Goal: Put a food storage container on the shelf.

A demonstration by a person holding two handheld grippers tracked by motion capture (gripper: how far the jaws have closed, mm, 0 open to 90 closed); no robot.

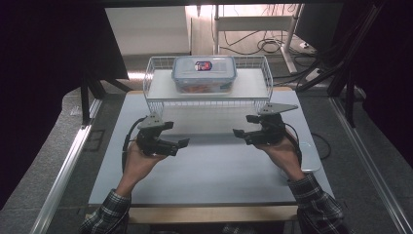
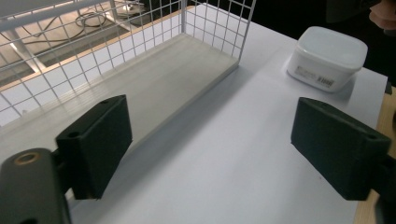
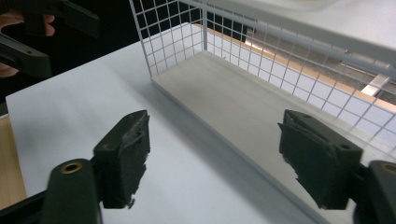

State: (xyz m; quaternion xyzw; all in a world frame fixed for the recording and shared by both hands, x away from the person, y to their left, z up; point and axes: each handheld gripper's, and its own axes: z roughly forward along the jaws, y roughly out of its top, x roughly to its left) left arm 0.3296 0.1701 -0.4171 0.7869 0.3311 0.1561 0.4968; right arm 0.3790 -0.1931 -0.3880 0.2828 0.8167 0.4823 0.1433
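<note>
Both hand-held grippers hang over the white table [image 1: 204, 170] with jaws apart and nothing between them: the left gripper [image 1: 170, 135] and the right gripper [image 1: 246, 126] face each other in front of a white wire rack [image 1: 151, 83]. Seen from the high view, a clear lidded food container [image 1: 204, 73] with a red label sits on the rack's top shelf, centred between the two tools and well apart from both. Checked sleeves [image 1: 104, 214] enter from the bottom edge.

Riding with the left gripper [image 2: 210, 154], its own view looks under the rack, where a pale lower board [image 2: 159, 88] lies inside the wire mesh, and picks out a small white tub [image 2: 327, 56] standing on the table near the far corner. The high view shows that spot only as a pale shape by the right wrist.

From the right gripper [image 3: 215, 163], the same board and mesh run away to the right, and the other gripper's dark jaws show at top left, held in a hand.
</note>
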